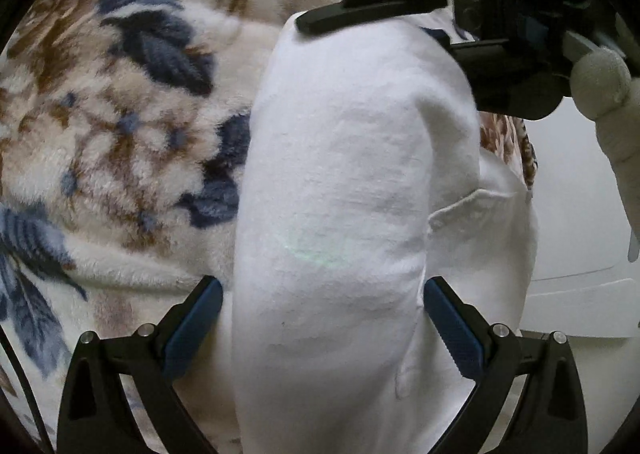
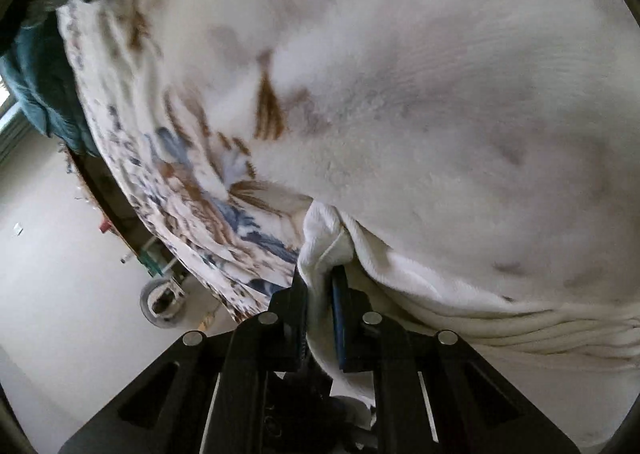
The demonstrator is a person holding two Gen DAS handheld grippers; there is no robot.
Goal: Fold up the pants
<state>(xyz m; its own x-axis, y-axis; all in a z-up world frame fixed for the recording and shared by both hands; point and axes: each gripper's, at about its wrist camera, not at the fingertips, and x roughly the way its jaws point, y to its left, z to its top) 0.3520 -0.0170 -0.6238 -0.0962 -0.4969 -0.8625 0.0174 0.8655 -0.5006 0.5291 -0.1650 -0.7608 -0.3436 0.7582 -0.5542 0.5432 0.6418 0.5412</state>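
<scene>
The right tongs (image 2: 320, 310) pinch a corner of the white pants (image 1: 352, 194), lifting it off the floral blanket (image 1: 120, 134) for folding, while the left tongs (image 1: 322, 330) straddle the pants with jaws spread, unclamped.

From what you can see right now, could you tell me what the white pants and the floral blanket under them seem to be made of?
The white pants look like a soft matte knit, perhaps cotton fleece: fine fuzzy nap, thick rounded folds, stitched pocket edge. The floral blanket looks like plush synthetic fleece: deep tufted pile with a slight sheen, in a blue and brown pattern. The right claw pinches a ribbed-looking edge of the pants.
</scene>
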